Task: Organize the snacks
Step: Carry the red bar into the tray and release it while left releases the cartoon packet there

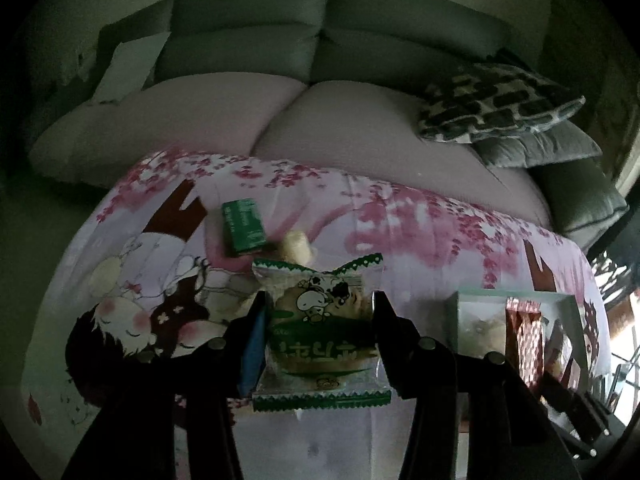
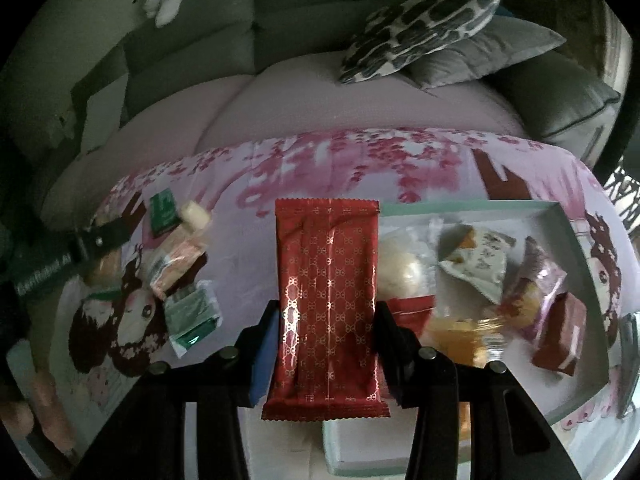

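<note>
Left gripper (image 1: pixel 320 344) clamps green-white snack pack (image 1: pixel 320 332); right gripper (image 2: pixel 326 344) clamps red wrapper (image 2: pixel 328 308), both above cherry-blossom cloth (image 2: pixel 320 168). Pale tray (image 2: pixel 568 216) right holds snacks, loose packets (image 2: pixel 188 276) left. Grey sofa (image 1: pixel 280 40) behind.

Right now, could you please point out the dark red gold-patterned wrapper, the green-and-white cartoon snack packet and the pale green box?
dark red gold-patterned wrapper (image 2: pixel 328 304), right wrist view, middle of its face.
green-and-white cartoon snack packet (image 1: pixel 320 320), left wrist view, printed front.
pale green box (image 2: pixel 472 203), right wrist view, far rim.
</note>
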Demonstrator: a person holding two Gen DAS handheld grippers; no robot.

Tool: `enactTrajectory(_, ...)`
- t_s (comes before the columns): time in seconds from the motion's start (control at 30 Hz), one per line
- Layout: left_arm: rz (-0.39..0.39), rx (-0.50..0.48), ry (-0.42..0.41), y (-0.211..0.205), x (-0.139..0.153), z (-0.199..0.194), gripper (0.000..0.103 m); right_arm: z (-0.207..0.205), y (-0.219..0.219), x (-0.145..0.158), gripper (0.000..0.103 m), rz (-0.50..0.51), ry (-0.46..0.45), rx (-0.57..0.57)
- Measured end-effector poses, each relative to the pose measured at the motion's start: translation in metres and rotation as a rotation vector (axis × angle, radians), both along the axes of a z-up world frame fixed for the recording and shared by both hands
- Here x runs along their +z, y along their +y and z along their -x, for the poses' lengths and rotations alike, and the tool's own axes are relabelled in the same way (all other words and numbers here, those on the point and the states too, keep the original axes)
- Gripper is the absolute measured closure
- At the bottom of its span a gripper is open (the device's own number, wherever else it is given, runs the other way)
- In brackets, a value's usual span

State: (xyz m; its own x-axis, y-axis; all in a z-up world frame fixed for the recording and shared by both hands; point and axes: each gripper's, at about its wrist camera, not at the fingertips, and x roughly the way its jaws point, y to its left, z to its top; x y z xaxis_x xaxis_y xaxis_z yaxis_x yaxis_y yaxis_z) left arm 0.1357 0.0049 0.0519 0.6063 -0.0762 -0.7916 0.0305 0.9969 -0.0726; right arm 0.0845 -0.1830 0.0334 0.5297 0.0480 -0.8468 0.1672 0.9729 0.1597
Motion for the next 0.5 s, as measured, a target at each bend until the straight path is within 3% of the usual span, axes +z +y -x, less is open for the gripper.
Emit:
enactTrajectory(0.3, -0.043, -0.117, -0.003, -0.057, -0.006, 0.004, 0.052, 0.005, -0.051, 0.000, 0.055, -0.013, 0.005, -0.120)
enactTrajectory(0.5, -0.018, -0.234, 0.007, -0.100, -0.008, 0.016, 0.052, 0.013, -0.094, -0.006, 0.055, -0.034, 0.019, -0.233)
